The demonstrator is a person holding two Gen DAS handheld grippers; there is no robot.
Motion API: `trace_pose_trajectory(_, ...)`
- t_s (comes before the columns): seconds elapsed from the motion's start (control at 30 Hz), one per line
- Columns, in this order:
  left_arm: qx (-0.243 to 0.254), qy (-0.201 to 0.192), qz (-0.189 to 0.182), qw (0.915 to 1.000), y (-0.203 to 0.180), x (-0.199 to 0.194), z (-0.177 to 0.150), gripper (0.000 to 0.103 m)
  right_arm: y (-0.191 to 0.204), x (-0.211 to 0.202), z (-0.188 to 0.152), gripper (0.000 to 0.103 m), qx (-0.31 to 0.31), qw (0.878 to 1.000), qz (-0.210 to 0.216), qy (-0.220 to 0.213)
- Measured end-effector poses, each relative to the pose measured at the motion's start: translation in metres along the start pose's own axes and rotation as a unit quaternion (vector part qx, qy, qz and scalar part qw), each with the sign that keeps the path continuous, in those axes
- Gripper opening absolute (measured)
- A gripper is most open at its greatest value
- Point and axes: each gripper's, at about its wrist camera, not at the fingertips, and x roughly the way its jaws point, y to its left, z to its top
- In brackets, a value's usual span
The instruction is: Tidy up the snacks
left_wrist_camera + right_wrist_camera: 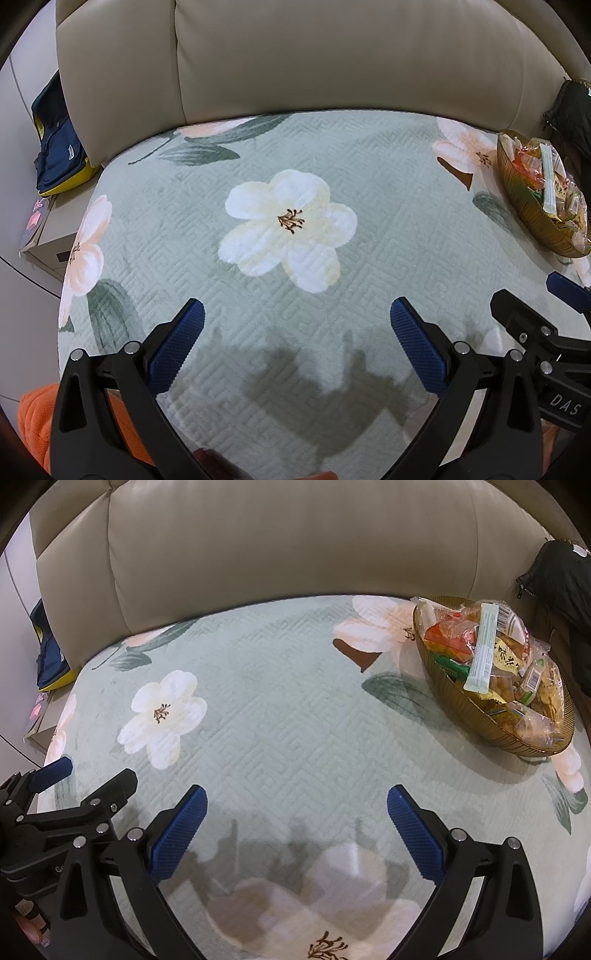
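A: Where are the snacks?

B: All in the bowl [491, 716], an amber ribbed one heaped with wrapped packets. It sits ahead and to the right of the right gripper [295, 830], well beyond its fingertips. A pale green stick pack [482, 650] lies on top, across the pile.

A: And relative to the left gripper [297, 343]?

B: Far off to its right, at the edge of its view, past the right gripper's own arm. Nothing lies between either pair of fingers, only the floral cover [295, 709].

A: Fingers holding anything?

B: No. Both pairs are spread wide and empty, blue pads [177, 838] facing each other over bare cloth.

A: So what makes the next step go well?

B: I see no loose snack on the cover, so I'd judge the bowl is the place to work. Swing the right gripper right and forward, come down from above, and take the stick pack across its narrow width, since it is topmost and free.

A: Risks?

B: Wrappers are slick and crinkly; a shallow pinch may slip. The heap looks loose, so dragging could spill packets over the rim. The left could brace the bowl's near side.
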Motion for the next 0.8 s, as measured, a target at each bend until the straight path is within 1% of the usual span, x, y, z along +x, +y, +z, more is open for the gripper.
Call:
trace_pose_trajectory(0.4,0.002,0.004,0.001,1.0,-0.002,0.004,0.0,0.1,-0.001,0.004,0.0,0.097,0.005,1.0,0.0,0.006)
trace_pose_trajectory(0.47,0.002,0.003,0.003,1.0,-0.003,0.005,0.0,0.1,-0.002,0.005,0.0,0.097,0.007,1.0,-0.005,0.006)
trace_pose_trajectory(0.5,0.002,0.004,0.004,1.0,-0.003,0.005,0.0,0.1,-0.003,0.008,-0.001,0.098,0.01,1.0,-0.014,0.008)
trace_pose_trajectory(0.53,0.001,0.005,0.004,1.0,-0.003,0.006,0.001,0.1,-0.005,0.014,-0.002,0.098,0.014,1.0,-0.018,0.016)
trace_pose_trajectory(0.6,-0.002,0.008,0.008,0.9999,-0.001,0.008,0.001,0.1,-0.01,0.029,-0.005,0.098,0.03,0.999,-0.007,0.045)
trace_pose_trajectory(0.67,-0.008,0.013,0.005,0.9999,0.002,0.011,0.003,0.1,-0.016,0.049,-0.01,0.098,0.05,0.995,-0.003,0.089)
trace_pose_trajectory(0.7,-0.009,0.014,0.006,0.9999,0.002,0.012,0.004,0.1,-0.018,0.053,-0.012,0.098,0.055,0.994,-0.006,0.094)
trace_pose_trajectory(0.8,-0.013,0.018,0.007,0.9997,0.004,0.015,0.004,0.1,-0.021,0.048,-0.012,0.098,0.055,0.996,-0.021,0.07)
